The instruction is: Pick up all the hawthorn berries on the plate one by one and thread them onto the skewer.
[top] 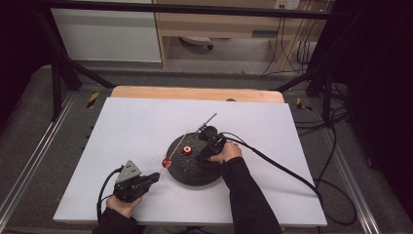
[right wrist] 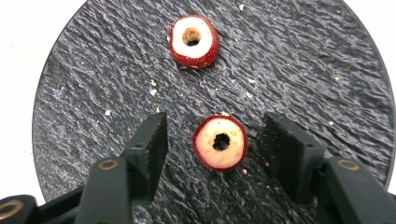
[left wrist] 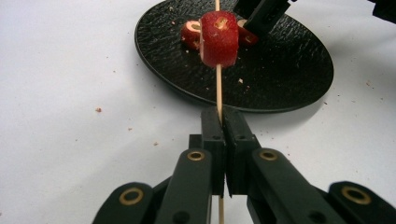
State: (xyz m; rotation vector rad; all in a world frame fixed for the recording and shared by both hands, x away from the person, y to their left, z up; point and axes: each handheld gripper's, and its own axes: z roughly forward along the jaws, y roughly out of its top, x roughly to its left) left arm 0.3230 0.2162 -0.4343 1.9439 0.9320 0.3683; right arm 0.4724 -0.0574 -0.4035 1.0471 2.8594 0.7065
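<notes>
The round black textured plate [top: 195,168] sits right of the table's centre. The left gripper [left wrist: 223,122] is clamped on the thin wooden skewer [left wrist: 218,86], which carries one red cored fruit ring [left wrist: 218,39]. The right gripper [right wrist: 212,140] hangs with its jaws apart around a second red ring [right wrist: 220,142], with a third ring [right wrist: 194,41] at twelve o'clock. Judging from this, an off-centre squeeze could crush or flip the ring.

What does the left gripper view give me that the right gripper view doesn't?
Left gripper view: the left gripper has its fingers shut on a wooden skewer, with one red piece already threaded on it above the white table.

Right gripper view: the right gripper, fingers apart, straddles a cored slice without touching it; the cored holes face the camera.

Both: the black plate scattered with crumbs, and the loose slices lying on it, including a second slice.
</notes>
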